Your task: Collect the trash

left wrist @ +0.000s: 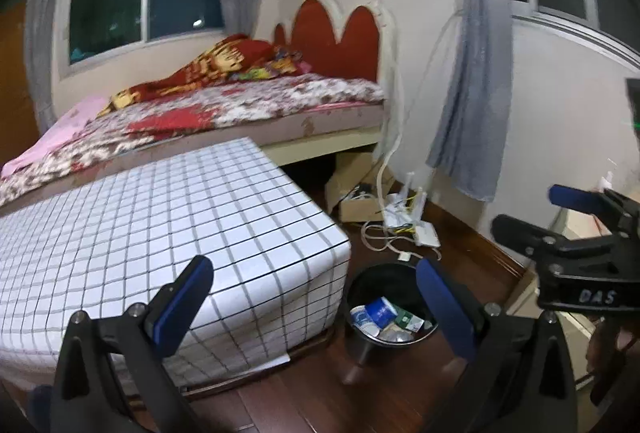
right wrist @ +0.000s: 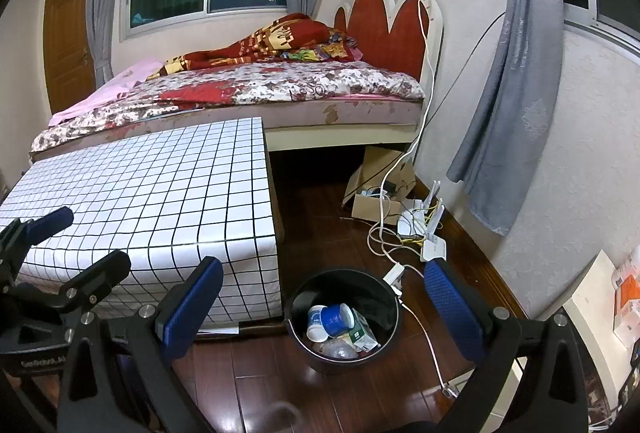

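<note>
From the left wrist view, the left gripper (left wrist: 316, 307) hangs released, its blue pads wide apart and holding nothing. Past it a black trash bin (left wrist: 362, 343) stands on the wooden floor (left wrist: 304, 401), just beside the checkered desk (left wrist: 168, 217). A blue-and-white paper cup (left wrist: 380, 313) lies among the rubbish inside.

From the right wrist view, the right gripper (right wrist: 322, 313) is likewise spread and empty above the same trash bin (right wrist: 298, 325), with the paper cup (right wrist: 334, 319) tipped on its side and a white cable (right wrist: 420, 329) trailing just beside. The bin looks light and rigid; I'd take it by the rim, since its smooth wall may slip.
</note>
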